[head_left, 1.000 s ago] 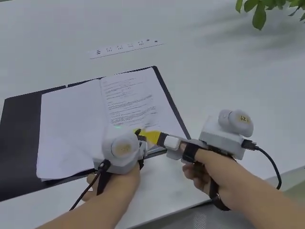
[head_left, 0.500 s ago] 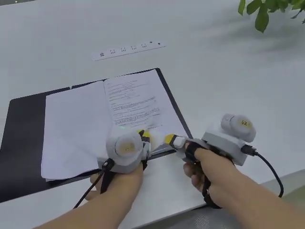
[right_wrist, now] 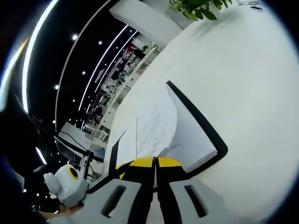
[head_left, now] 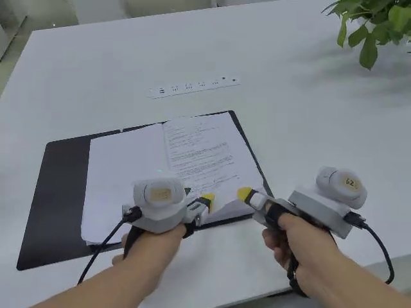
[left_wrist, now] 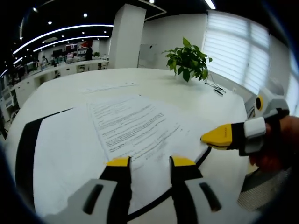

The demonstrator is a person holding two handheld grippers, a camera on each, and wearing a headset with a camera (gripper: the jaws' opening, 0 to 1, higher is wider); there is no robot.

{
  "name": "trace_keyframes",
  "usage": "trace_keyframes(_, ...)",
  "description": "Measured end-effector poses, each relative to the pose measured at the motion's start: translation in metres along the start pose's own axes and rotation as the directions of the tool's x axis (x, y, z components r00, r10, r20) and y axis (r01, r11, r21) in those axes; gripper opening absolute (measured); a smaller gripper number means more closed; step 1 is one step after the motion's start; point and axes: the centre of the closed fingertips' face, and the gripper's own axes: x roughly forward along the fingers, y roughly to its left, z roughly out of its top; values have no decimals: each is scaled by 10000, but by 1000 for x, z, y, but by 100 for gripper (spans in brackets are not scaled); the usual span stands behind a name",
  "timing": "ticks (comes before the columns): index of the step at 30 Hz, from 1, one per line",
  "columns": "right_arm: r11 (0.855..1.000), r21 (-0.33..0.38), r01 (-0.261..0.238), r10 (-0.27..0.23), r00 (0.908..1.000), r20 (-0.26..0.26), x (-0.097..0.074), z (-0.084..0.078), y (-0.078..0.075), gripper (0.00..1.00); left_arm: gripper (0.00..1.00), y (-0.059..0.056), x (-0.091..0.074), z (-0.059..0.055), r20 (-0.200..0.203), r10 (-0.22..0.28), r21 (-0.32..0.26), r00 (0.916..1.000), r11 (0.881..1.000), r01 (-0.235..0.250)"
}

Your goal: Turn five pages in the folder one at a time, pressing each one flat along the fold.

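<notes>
A black folder (head_left: 58, 192) lies open on the white table. It shows a blank white page (head_left: 122, 173) on its left and a printed page (head_left: 205, 151) on its right. My left gripper (head_left: 207, 202) sits at the folder's near edge, low over the printed page (left_wrist: 131, 126). Its own view shows the left gripper (left_wrist: 150, 162) open with nothing between its yellow tips. My right gripper (head_left: 244, 194) hovers by the printed page's near right corner. In its own view the right gripper (right_wrist: 154, 162) is shut, tips together, with nothing visibly held, and the folder's black edge (right_wrist: 205, 130) lies just beyond.
A white power strip (head_left: 192, 86) lies on the table beyond the folder. A green potted plant (head_left: 372, 25) stands at the far right. Bare white table (head_left: 321, 115) surrounds the folder, and its front edge runs close under my hands.
My right gripper has drawn back to the right, away from the left gripper and toward the page's corner. The left gripper has stayed at the folder's near edge. The head camera has shifted.
</notes>
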Motion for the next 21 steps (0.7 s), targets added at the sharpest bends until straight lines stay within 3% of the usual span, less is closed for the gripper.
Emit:
trace_keyframes(6, 9936, -1050, -427, 458, 9986, 269, -7, 2, 34, 0, 37, 23, -40, 16, 622, 364, 58, 9974, 9993, -368)
trace_keyframes(12, 9742, -2087, -856, 938, 9952, 295, -8, -5, 68, 0, 38, 48, -76, 20, 1016, 766, -30, 9919, 9971, -767)
trace_keyframes(18, 9444, -3041, -1252, 1298, 9915, -51, -1, -19, 99, 0, 39, 78, -111, 16, 1235, 1340, -244, 9833, 9910, -1319)
trace_keyframes(21, 9116, -3852, -1439, 1411, 9894, -357, 4, -28, 114, 0, 38, 89, -126, 14, 1304, 1557, -356, 9792, 9877, -1523)
